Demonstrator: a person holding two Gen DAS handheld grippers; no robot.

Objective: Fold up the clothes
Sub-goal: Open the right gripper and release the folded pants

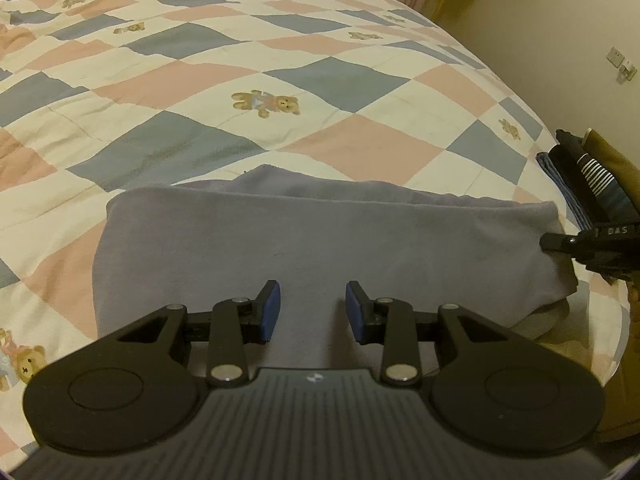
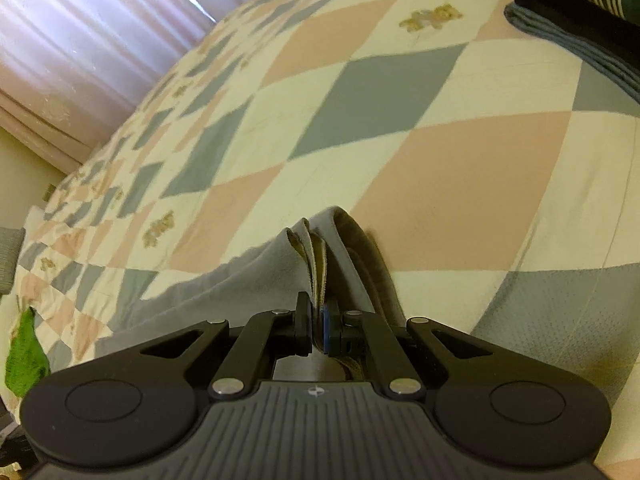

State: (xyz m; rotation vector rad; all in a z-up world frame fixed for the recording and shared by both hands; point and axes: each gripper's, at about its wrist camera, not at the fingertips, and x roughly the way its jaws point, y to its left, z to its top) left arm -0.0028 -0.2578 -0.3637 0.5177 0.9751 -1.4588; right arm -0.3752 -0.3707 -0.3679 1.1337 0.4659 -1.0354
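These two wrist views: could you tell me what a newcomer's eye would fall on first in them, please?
The folded grey garment lies on the near part of a checked quilt printed with teddy bears. The right gripper has its jaws shut on the garment's layered edge, while the left gripper sits over the cloth with its jaws apart. A pile of folded clothes lies at the quilt's right edge.

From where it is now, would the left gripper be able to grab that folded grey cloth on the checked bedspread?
Probably yes: the left gripper hovers with jaws parted directly over the folded grey cloth, nothing between.
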